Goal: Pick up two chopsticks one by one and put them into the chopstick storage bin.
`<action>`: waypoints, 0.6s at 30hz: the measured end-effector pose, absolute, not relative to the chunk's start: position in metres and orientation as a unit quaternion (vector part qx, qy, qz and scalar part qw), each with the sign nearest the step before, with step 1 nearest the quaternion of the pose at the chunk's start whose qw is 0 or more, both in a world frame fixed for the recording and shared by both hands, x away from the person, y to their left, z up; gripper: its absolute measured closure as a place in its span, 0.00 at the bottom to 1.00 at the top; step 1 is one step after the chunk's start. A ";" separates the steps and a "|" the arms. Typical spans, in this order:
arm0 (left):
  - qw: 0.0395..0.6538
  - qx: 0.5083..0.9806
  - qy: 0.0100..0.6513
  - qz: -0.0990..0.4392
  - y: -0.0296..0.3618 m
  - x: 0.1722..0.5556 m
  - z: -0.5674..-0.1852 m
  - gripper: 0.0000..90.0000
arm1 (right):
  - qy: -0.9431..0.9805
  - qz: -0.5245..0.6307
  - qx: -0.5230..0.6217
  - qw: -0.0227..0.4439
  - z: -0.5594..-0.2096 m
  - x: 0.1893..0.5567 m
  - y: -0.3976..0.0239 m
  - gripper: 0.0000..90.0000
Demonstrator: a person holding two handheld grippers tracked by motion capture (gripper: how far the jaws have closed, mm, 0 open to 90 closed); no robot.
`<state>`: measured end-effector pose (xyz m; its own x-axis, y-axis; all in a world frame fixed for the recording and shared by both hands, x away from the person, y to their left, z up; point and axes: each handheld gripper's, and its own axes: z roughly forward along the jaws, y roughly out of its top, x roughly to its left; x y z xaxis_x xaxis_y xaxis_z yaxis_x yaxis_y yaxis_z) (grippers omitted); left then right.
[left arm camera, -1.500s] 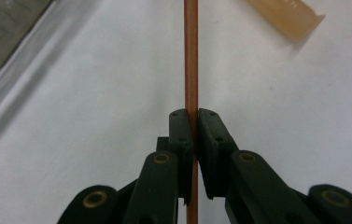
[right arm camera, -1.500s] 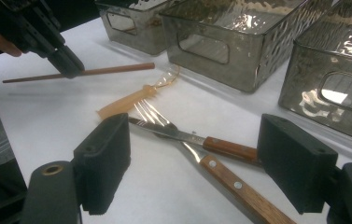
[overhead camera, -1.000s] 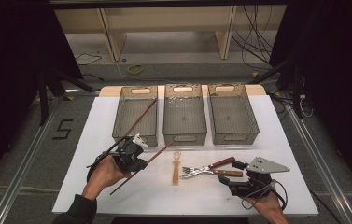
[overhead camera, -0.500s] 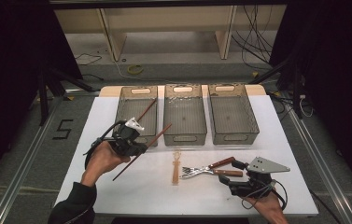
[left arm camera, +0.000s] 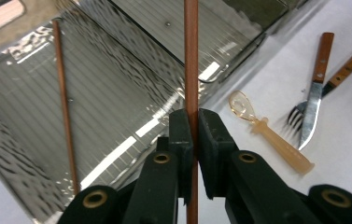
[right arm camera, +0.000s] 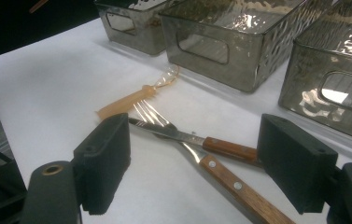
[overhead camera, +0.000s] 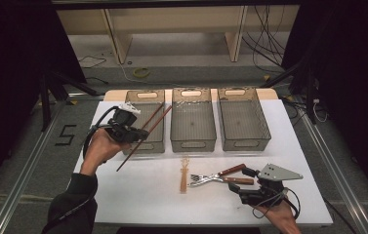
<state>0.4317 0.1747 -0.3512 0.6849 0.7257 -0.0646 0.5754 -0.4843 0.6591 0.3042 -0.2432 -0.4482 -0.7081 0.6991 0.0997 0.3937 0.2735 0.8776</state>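
My left gripper (overhead camera: 133,135) is shut on a brown chopstick (overhead camera: 148,132), raised over the front of the left bin (overhead camera: 145,93); the left gripper view shows the chopstick (left arm camera: 191,65) clamped between the jaws of that gripper (left arm camera: 191,135). A second chopstick (overhead camera: 153,115) (left arm camera: 64,107) leans inside that bin. My right gripper (overhead camera: 248,187) (right arm camera: 197,161) stays low on the white table, open. A wooden-handled fork (right arm camera: 239,186) and knife (right arm camera: 229,150) lie crossed just ahead of its jaws, untouched.
Three clear bins stand in a row at the back; the middle bin (overhead camera: 191,122) and the right bin (overhead camera: 244,122) hold nothing. An amber plastic whisk-like tool (overhead camera: 185,175) (right arm camera: 131,100) lies left of the fork tines. The white table (overhead camera: 142,195) has open room at the front left.
My left gripper has lifted the chopstick off the table and carried it up and away, to the left bin. The right gripper, fork and knife have not moved.
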 end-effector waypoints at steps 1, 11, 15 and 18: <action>0.338 0.852 0.383 0.114 0.176 0.434 -0.350 0.93 | 0.782 0.492 0.350 0.155 -0.448 0.304 -0.243 0.30; 0.355 0.828 0.414 0.133 0.187 0.459 -0.344 0.93 | 0.782 0.492 0.350 0.155 -0.448 0.304 -0.244 0.30; 0.348 0.827 0.419 0.140 0.188 0.467 -0.342 0.93 | 0.782 0.492 0.350 0.156 -0.448 0.305 -0.244 0.30; 0.349 0.823 0.425 0.145 0.191 0.472 -0.339 0.93 | 0.781 0.493 0.350 0.154 -0.448 0.305 -0.244 0.30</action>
<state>0.4718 0.1906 -0.3390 0.5969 0.8002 -0.0582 0.5976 -0.3951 0.6977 0.3049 -0.2440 -0.4484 -0.7075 0.6990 0.1039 0.3946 0.2689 0.8786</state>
